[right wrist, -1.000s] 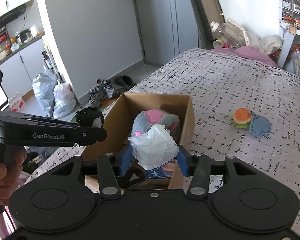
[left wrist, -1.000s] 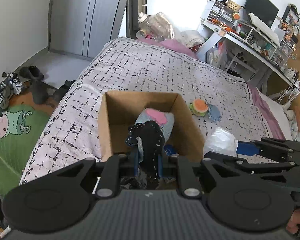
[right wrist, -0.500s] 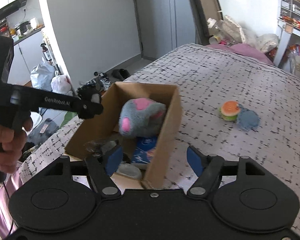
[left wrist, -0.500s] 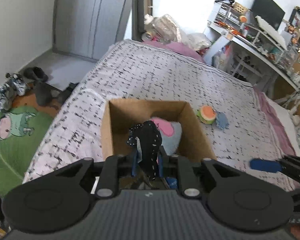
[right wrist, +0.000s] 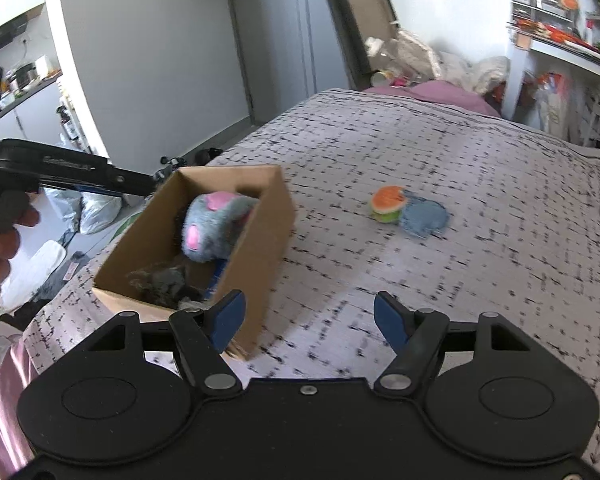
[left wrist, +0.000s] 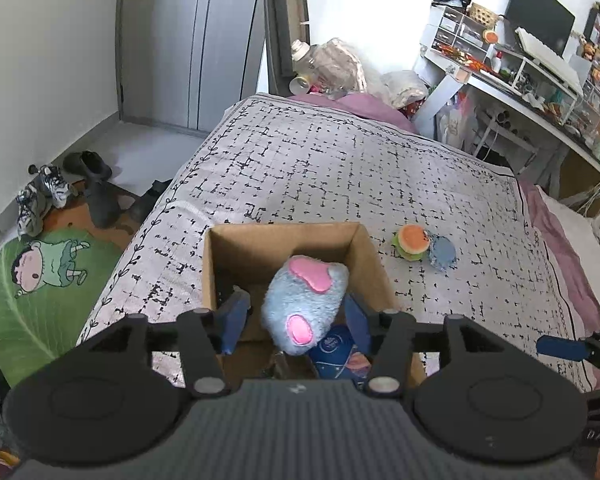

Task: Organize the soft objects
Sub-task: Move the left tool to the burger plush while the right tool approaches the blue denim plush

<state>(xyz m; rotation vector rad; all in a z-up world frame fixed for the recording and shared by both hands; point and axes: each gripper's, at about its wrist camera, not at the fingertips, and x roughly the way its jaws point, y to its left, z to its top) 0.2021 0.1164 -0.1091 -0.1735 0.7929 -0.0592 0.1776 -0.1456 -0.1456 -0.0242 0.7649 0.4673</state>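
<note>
A cardboard box (left wrist: pixel 220 264) (right wrist: pixel 260 240) stands on the bed. It holds a grey and pink plush (left wrist: pixel 304 300) (right wrist: pixel 216 224), a blue packet (left wrist: pixel 340 354) and dark soft items (right wrist: pixel 160 284). My left gripper (left wrist: pixel 294 322) is open and empty above the box's near end. My right gripper (right wrist: pixel 306 320) is open and empty over the bedspread, right of the box. A burger plush (left wrist: pixel 411 242) (right wrist: pixel 388 202) and a blue soft piece (left wrist: pixel 442 252) (right wrist: pixel 424 220) lie together on the bed beyond the box.
The patterned bedspread (left wrist: pixel 340 168) (right wrist: pixel 460 280) stretches behind and to the right. A cluttered desk (left wrist: pixel 540 92) stands at the right. Shoes (left wrist: pixel 60 192) and a green rug (left wrist: pixel 40 280) lie on the floor at the left.
My left gripper opened and let go of the black dotted soft item over the box. My right gripper released the white bundle into the box and moved right, off the box.
</note>
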